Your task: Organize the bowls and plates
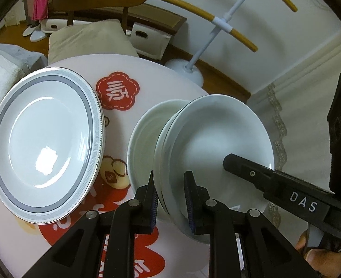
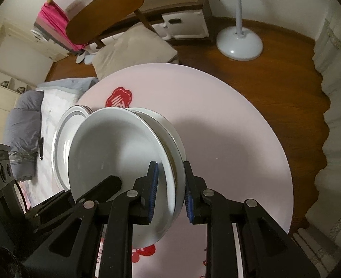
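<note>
Left wrist view: both tools pinch the rim of a stack of white plates [image 1: 216, 143] held tilted above the round pink counter [image 1: 161, 78].

Left tool [image 1: 170, 199] sits at 6 o'clock in its own view, its blue-padded fingers pressed on the near edge of the stack; the right tool [image 1: 244, 164] reaches in from 4 o'clock, one finger lying on the top plate's face. At 9 o'clock a grey-banded plate [image 1: 45, 146] lies flat on the counter, just beside the stack. From the right wrist camera the right tool [image 2: 170, 192] clamps the stack's [image 2: 115, 157] edge at 6 o'clock, with the grey-banded plate [image 2: 61, 134] behind it at 9 o'clock. A chair [image 2: 105, 9] stands at 11 o'clock.
</note>
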The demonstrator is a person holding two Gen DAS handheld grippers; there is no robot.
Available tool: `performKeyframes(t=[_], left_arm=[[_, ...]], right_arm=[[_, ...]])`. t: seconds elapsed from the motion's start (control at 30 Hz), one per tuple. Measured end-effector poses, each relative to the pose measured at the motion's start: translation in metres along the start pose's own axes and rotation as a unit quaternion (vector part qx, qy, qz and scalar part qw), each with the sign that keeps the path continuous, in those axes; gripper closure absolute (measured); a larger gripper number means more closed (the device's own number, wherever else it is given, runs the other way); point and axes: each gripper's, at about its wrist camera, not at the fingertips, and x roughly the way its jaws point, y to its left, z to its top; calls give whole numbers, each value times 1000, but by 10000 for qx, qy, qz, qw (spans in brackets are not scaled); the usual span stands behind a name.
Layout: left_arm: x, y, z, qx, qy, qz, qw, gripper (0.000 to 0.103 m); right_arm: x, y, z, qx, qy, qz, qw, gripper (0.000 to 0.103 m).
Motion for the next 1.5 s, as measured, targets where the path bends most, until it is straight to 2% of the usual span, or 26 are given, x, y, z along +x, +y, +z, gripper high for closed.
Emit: performKeyframes(t=[0.2,0.53,0.63,0.8,1.13,1.3,1.37,1.43,1.5], left_arm=[[2,1,1,38,-69,-5,10000,86],[1,11,-1,-48,-141,207,9997,84],[0,18,-2,-208,-105,66,9997,84],[-4,15,-4,-149,-130,127,9997,83],[-13,19,-9,-371,-64,-15,9993,76],[-22,17,-19,-399,-125,-8,9991,71],[-27,13,-22,-383,-186,22,9991,67],[-31,10,-27,-373,-238,71,9990,56],[-35,9,-34,-378,-250,69,9989,56]], right_arm=[[4,-6,2,62,-8,-82,9999,81],[19,-8,1,129,108,96,9998,82],[22,-8,0,186,139,241,9994,83],[23,-6,-1,131,124,217,9996,83],[23,-10,-6,215,145,288,9992,80],[23,-12,-13,261,211,330,9989,74],[20,-11,-16,282,166,402,9987,64],[18,-9,-17,272,147,475,9984,55],[17,-6,-19,226,130,536,9982,54]])
